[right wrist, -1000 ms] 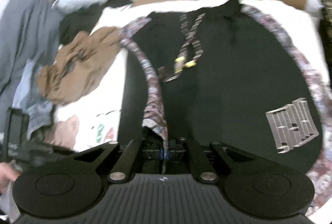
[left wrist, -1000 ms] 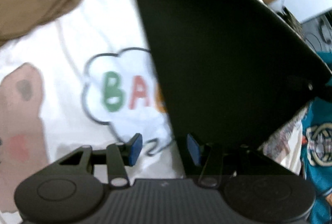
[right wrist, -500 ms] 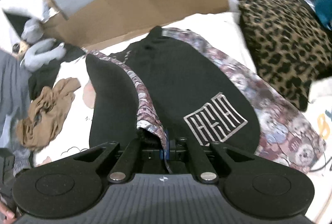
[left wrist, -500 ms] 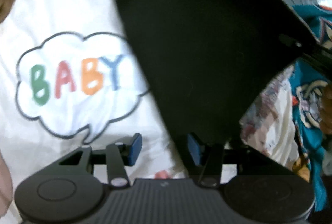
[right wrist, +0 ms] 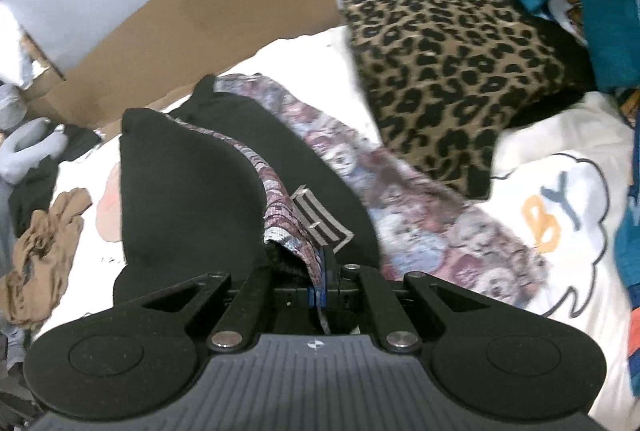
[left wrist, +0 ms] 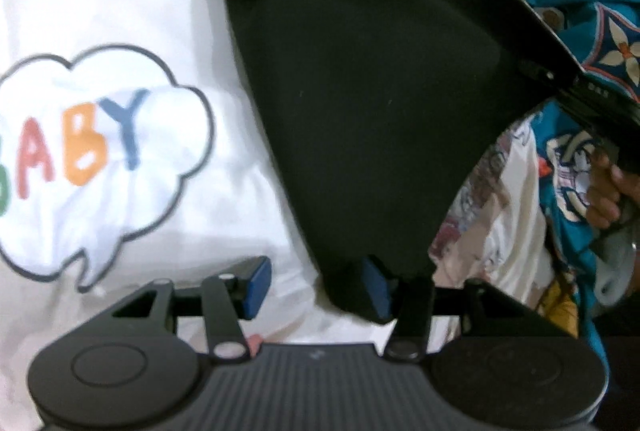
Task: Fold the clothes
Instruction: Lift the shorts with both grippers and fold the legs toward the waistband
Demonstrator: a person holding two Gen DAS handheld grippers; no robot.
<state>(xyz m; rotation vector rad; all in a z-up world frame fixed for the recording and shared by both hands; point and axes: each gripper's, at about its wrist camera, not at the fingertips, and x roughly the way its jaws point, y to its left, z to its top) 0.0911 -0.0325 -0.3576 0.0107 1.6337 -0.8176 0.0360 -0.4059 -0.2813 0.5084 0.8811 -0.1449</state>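
A black garment with a patterned trim lies on the white bedding, one side lifted and folded over so it half hides its striped patch. My right gripper is shut on the trim's edge. In the left wrist view the same black garment hangs stretched, and its lower corner drapes over the right blue pad. My left gripper is open, its left pad bare over the sheet. The right gripper's body shows at the upper right.
White sheet with a "BABY" cloud print. Leopard cushion at back right, cardboard box behind, brown crumpled garment at left. Teal clothing and a person's hand at right.
The right gripper has carried the trimmed edge across the black garment, half covering the patch. The left gripper stayed open and shifted along the sheet; the BABY print slid left in its view.
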